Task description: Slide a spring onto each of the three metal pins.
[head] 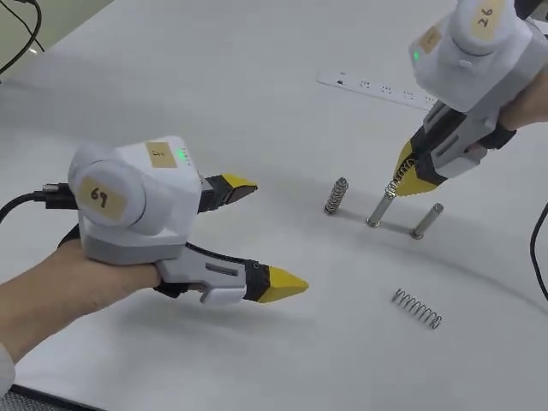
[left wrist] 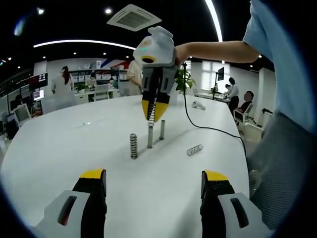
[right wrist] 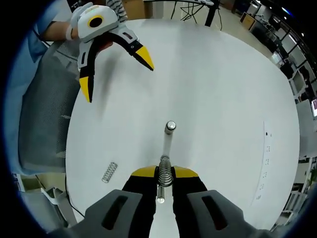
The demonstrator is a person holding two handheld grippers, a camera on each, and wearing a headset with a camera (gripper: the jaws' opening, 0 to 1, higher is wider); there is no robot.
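Spring-covered pin (head: 336, 196), spring (head: 395, 183) atop middle pin (head: 378, 211), bare pin (head: 425, 221), loose spring (head: 417, 308) flat

Left gripper (head: 276, 233) here: white-and-grey shell, round tan sticker (head: 101, 199) marked 69, green light glowing, black jaws tipped yellow, black cable (head: 21, 204) out the back. Right gripper (head: 409, 181), same colours, numbered 26. The person wears a light blue sleeve (left wrist: 270, 29).
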